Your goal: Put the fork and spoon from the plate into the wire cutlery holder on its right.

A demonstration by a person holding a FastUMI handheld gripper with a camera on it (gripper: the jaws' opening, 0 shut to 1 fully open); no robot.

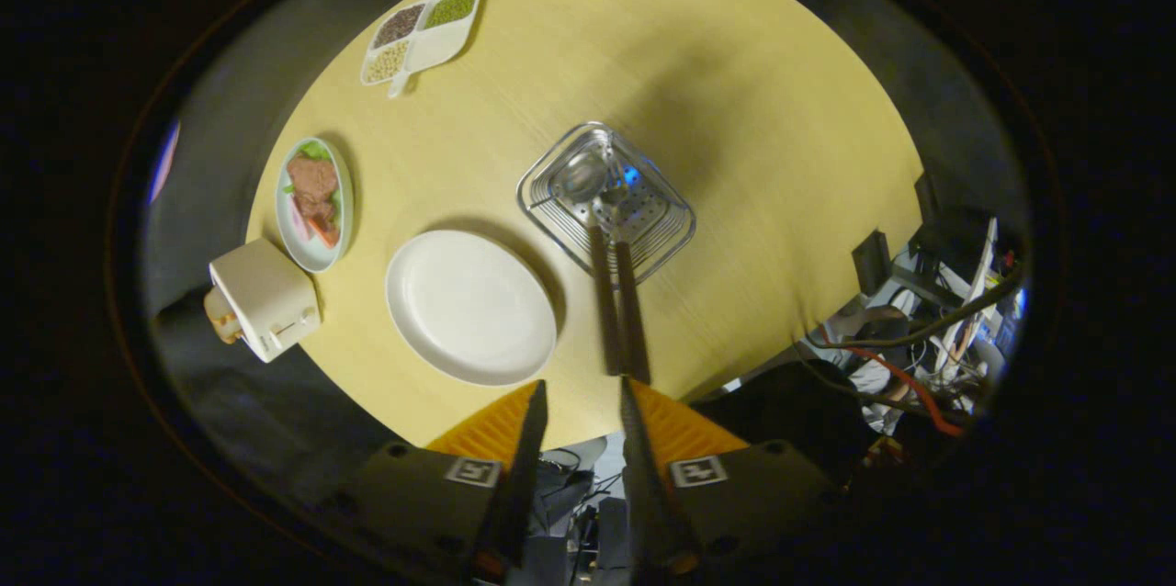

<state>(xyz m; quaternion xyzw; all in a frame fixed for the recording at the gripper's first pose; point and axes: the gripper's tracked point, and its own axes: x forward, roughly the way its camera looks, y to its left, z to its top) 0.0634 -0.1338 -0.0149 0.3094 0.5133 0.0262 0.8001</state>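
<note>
The fork (634, 310) and spoon (588, 200) stand together in the wire cutlery holder (551, 200), right of the bare plate (470, 306) on the surface (735, 90), while the tool (582, 393) hangs above, parted, gripping nothing.

The gripper (581, 388) hangs high over the scene, looking steeply down along its own two fingers (530, 439). The fingers stand parted, a narrow gap between their tips, and nothing lies in that gap. Neither finger presses on anything. Behind them the two halves of the gripper's body sit level, side by side.
</note>
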